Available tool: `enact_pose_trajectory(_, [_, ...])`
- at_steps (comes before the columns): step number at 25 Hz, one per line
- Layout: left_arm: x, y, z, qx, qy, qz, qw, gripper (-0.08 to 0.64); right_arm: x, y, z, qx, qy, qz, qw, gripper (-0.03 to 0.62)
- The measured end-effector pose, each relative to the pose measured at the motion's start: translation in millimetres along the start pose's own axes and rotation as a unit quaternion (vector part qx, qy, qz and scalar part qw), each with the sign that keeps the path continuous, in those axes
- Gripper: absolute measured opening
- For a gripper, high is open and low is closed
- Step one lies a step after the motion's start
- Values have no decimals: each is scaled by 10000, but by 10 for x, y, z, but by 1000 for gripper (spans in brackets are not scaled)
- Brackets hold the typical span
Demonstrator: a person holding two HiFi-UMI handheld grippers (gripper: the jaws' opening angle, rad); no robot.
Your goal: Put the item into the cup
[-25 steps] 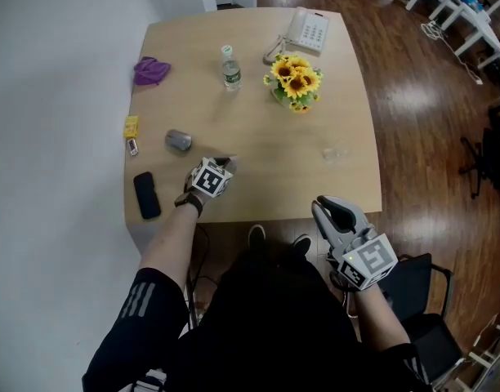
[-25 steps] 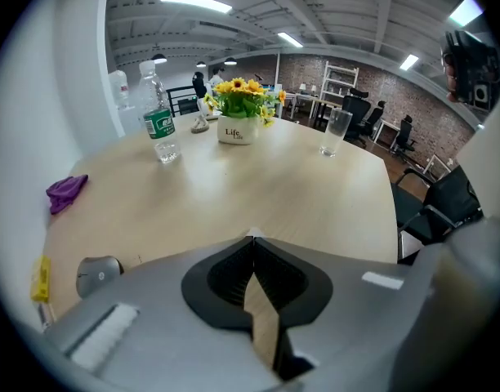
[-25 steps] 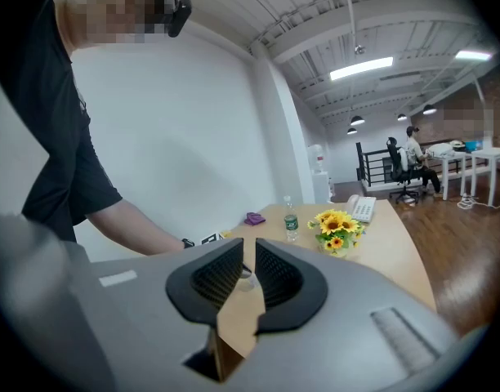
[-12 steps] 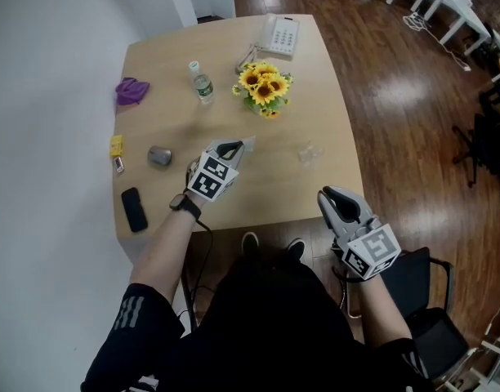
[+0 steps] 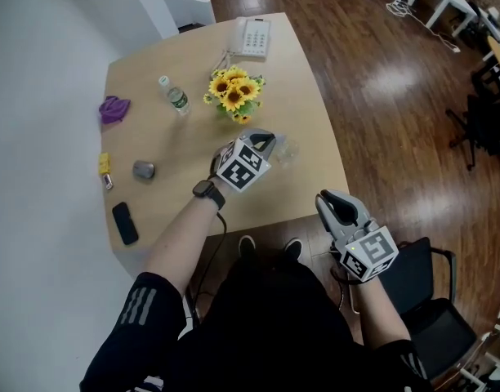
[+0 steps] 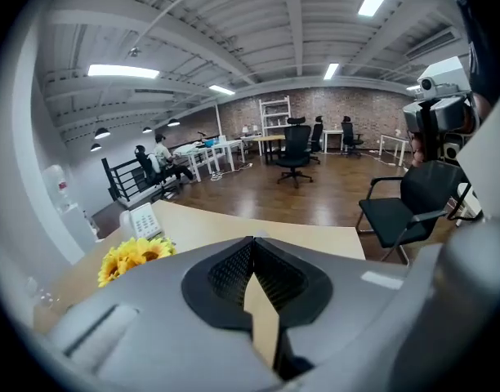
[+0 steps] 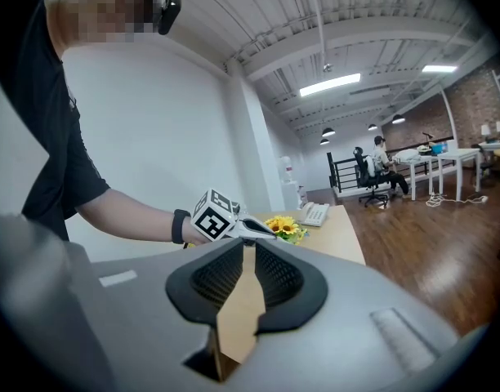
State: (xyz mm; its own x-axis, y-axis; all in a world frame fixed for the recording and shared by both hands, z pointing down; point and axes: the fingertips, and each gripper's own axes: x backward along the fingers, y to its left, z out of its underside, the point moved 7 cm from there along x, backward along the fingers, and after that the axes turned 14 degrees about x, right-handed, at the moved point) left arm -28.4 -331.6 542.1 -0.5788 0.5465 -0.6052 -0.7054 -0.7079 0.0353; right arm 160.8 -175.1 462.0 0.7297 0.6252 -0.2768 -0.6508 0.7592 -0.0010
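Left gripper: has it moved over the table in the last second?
Yes. The left gripper has gone rightward, from left of the sunflowers to just below them, nearer the table's right edge.

Left gripper [image 5: 264, 140]: jaws closed, nothing between them, held above the near right part of the table [image 5: 311, 125] on an outstretched bare left forearm [image 5: 185, 229]. Right gripper [image 5: 332, 202]: jaws together, empty, held just off the table's near edge.
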Motion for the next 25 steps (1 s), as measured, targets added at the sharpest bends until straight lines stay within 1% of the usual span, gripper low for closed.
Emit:
enact_pose_trajectory(3, [-245, -178, -37, -177, 265, 132, 9994, -6, 93, -68, 62, -80, 26, 44, 10000, 55])
enact_pose_trajectory(6, [-439, -295, 23, -384, 679, 141, 9969, -6, 174, -129, 114, -170, 25, 96, 9998, 55])
enact_pose_trajectory(9, [-585, -381, 104, -607, 1074, 78, 9923, -6, 260, -199, 162, -217, 14, 144, 9997, 54])
enact_pose_trajectory(13, [-714, -455, 145, -873, 1418, 35, 9860, -6, 351, -276, 210, -274, 17, 202, 9994, 55])
enact_pose_trajectory(17, [-837, -456, 214, -992, 1774, 37, 9791, -6, 387, -315, 252, -318, 7, 247, 9992, 55])
enact_pose_trajectory(20, [-889, -465, 246, -984, 1906, 83, 9767, 18, 417, -338, 257, -313, -10, 258, 9992, 55])
enact_pose_trajectory(25, [-884, -455, 223, -915, 1861, 100, 9782, 55, 451, -366, 276, -335, 7, 273, 9991, 55])
